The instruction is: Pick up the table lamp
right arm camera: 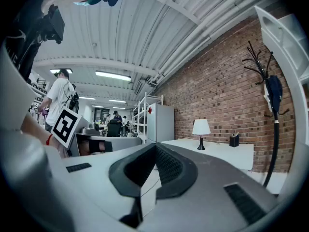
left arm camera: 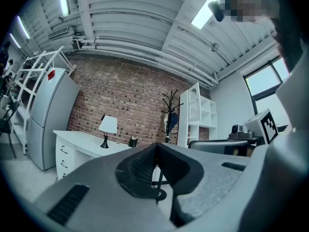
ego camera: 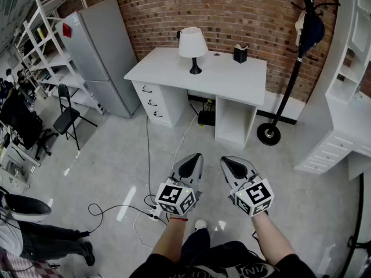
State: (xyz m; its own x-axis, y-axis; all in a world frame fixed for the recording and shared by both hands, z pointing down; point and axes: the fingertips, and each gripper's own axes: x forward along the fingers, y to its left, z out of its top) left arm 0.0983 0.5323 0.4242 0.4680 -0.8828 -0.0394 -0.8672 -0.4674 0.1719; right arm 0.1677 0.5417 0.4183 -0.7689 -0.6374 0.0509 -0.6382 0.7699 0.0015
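A table lamp (ego camera: 193,48) with a white shade and a black stem and base stands near the middle of the white desk (ego camera: 174,69) by the brick wall. The lamp (left arm camera: 107,129) shows small and far in the left gripper view, and the lamp (right arm camera: 201,132) is equally distant in the right gripper view. My left gripper (ego camera: 195,158) and right gripper (ego camera: 227,162) are held side by side over the floor, well short of the desk. Both are shut with nothing between their jaws.
A black pen holder (ego camera: 240,54) sits at the desk's back right. A grey fridge (ego camera: 97,55) stands left of the desk, a coat stand (ego camera: 293,68) to its right, white shelving (ego camera: 342,109) at far right. Cables (ego camera: 148,155) trail across the floor; a folding chair (ego camera: 68,116) stands left.
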